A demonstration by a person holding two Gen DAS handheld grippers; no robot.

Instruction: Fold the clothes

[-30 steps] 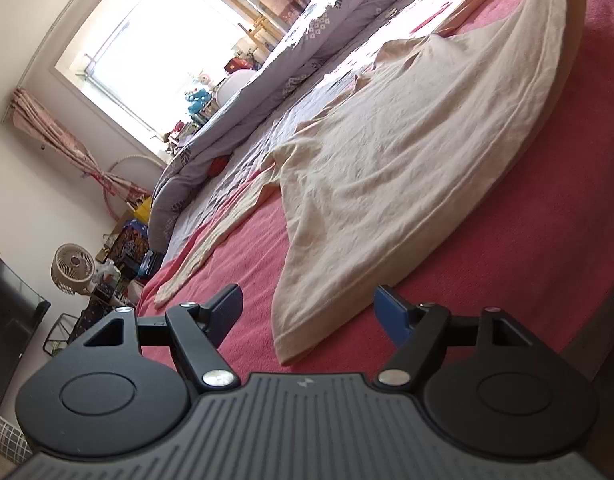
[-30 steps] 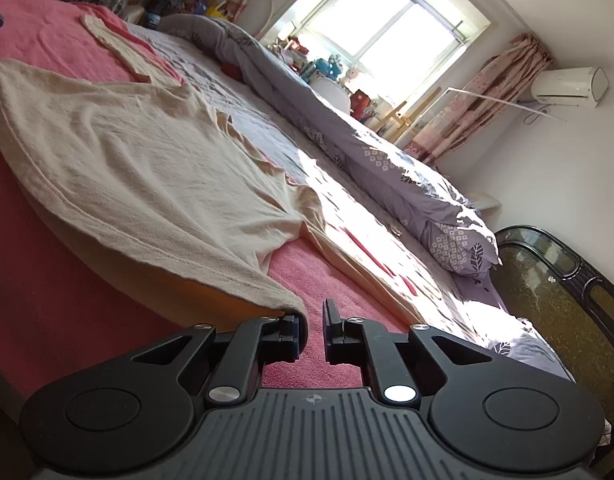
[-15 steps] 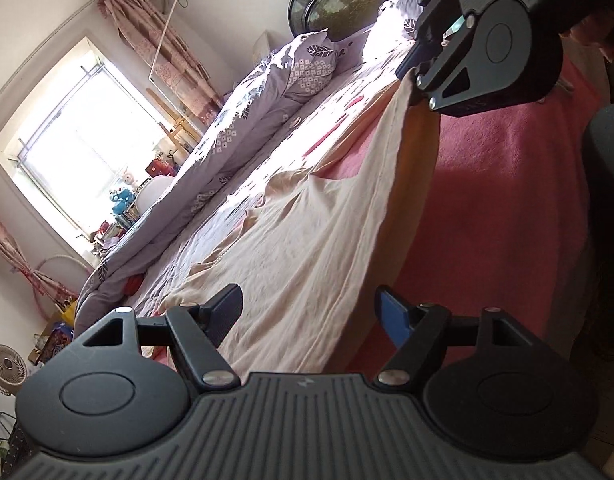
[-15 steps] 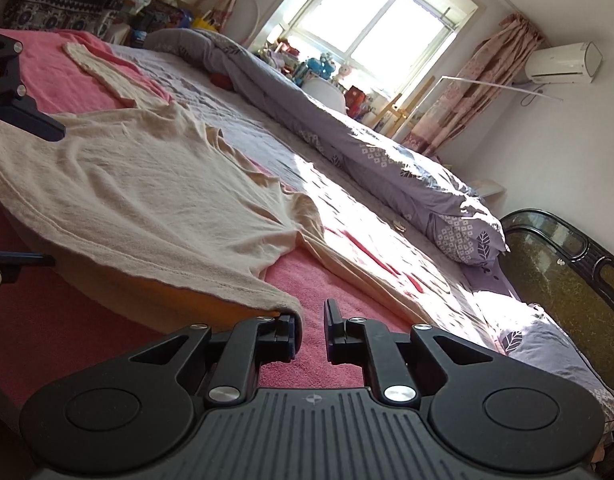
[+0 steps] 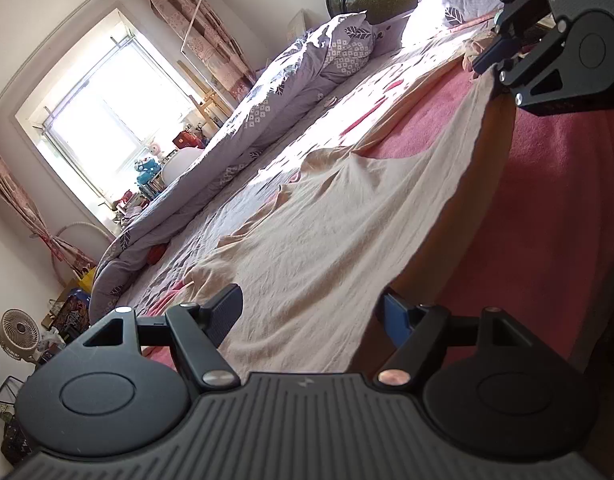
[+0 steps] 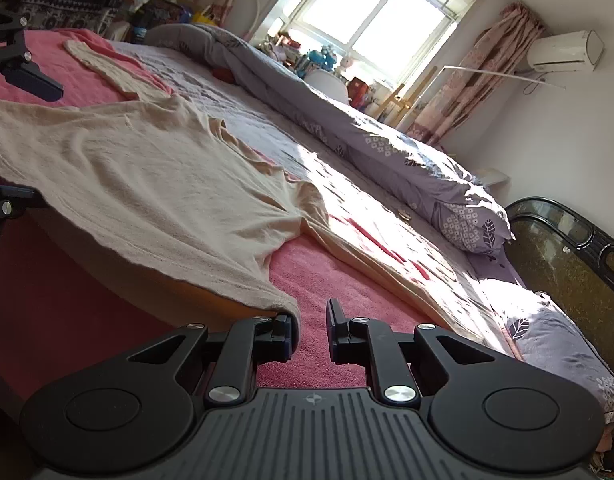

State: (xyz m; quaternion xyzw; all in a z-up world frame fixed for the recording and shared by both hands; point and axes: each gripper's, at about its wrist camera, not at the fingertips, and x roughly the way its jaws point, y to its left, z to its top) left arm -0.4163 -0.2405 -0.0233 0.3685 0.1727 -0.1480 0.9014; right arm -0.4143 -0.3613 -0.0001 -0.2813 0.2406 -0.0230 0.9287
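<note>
A cream long-sleeved shirt (image 5: pixel 327 232) lies spread on a pink blanket (image 5: pixel 547 208) on the bed; it also shows in the right wrist view (image 6: pixel 139 184). My left gripper (image 5: pixel 313 316) is open, its fingers on either side of the shirt's near hem corner, which lies between them. My right gripper (image 6: pixel 311 320) stands slightly open, with the shirt's other hem corner draped on its left finger (image 6: pixel 287 322); the hem is lifted off the blanket. The right gripper also shows in the left wrist view (image 5: pixel 547 40), and the left gripper's fingers show at the left edge of the right wrist view (image 6: pixel 23 76).
A rolled lilac floral duvet (image 6: pixel 347 120) runs along the far side of the bed, with a pillow (image 6: pixel 475 224) by the dark headboard (image 6: pixel 567 256). A window (image 6: pixel 371 12), a fan (image 5: pixel 17 332) and floor clutter lie beyond.
My left gripper has swung round from beside the shirt's hem corner to straddle it, now facing along the hem toward the right gripper. The right gripper has held the other corner raised.
</note>
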